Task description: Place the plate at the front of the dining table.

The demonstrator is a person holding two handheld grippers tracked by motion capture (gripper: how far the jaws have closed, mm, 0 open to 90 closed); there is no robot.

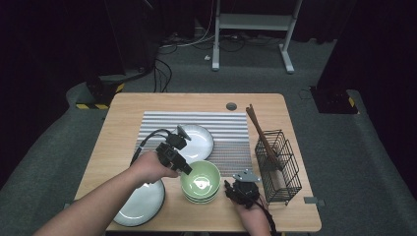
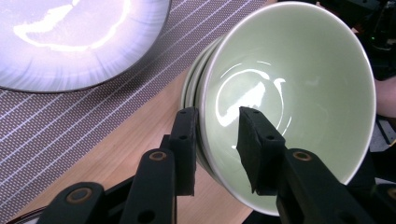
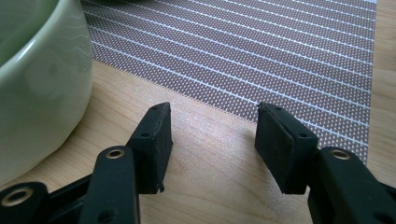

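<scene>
From the high view, a stack of green bowls point(image 1: 200, 181) sits near the table's point(image 1: 123, 105) front edge, just off the striped placemat point(image 1: 231, 132), with the left gripper point(image 1: 186, 169) at its left rim and the right gripper point(image 1: 229, 189) just beside its right side. In the left gripper view, the jaws straddle the top bowl's point(image 2: 289, 93) rim, one inside, one outside, not visibly pressing it. In the right gripper view, the jaws stand wide apart and empty over bare wood, the bowl stack's wall at their left.

Stack of bowls point(image 1: 200, 181) sits bottom centre on the desk point(image 1: 123, 113), a mat point(image 1: 228, 130) behind it carrying a plate point(image 1: 197, 142), another plate point(image 1: 141, 204) lower left, wire rack point(image 1: 278, 164) off right holding chopsticks point(image 1: 260, 135).
</scene>
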